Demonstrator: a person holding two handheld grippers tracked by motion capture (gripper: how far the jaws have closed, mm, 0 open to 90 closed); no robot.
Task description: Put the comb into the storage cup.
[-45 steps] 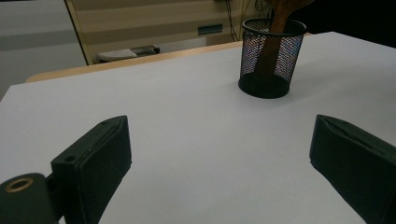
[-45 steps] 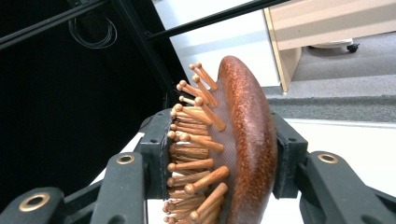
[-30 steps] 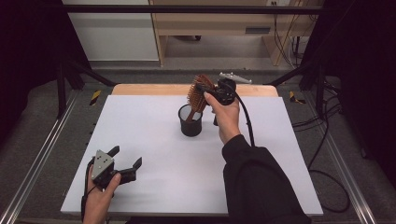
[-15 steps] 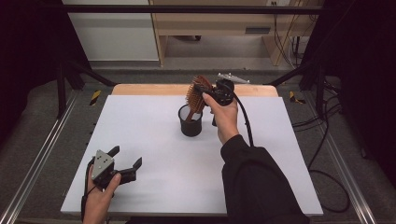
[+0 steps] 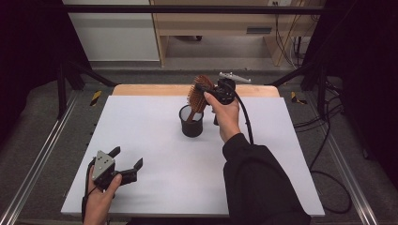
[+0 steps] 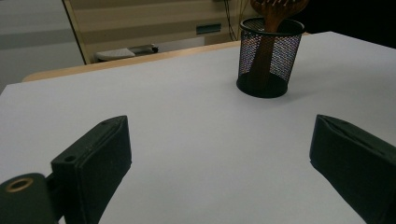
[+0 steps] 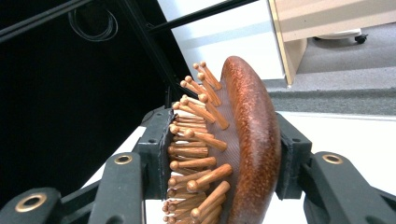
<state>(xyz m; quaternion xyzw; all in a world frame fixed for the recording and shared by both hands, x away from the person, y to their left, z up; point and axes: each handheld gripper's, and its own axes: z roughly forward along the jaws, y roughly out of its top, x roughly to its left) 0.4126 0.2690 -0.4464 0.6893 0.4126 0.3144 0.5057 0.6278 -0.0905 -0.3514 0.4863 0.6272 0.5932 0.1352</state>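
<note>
Just above the centre of the high view, the right gripper (image 5: 206,93) is clamped on the head of a wooden paddle hairbrush (image 5: 199,96), whose handle reaches down into a black mesh pen cup (image 5: 191,123) standing upright on the white table (image 5: 155,140). The right gripper view shows the hold closely: one jaw presses against the tips of the wooden bristle pins at left of centre, the other against the smooth reddish-brown back at right of centre, so the brush head (image 7: 233,154) sits squeezed between them and rises toward the top of the frame. In the left gripper view the cup (image 6: 265,58) stands in the upper right of the frame with the brush handle visible through its mesh (whether the handle's end rests on the cup's floor cannot be told). The left gripper (image 5: 126,165) lies at the lower left of the high view, held by a hand (image 5: 98,201) low over the table, well apart from the cup; its jaws are spread wide with nothing between them but bare white tabletop.
</note>
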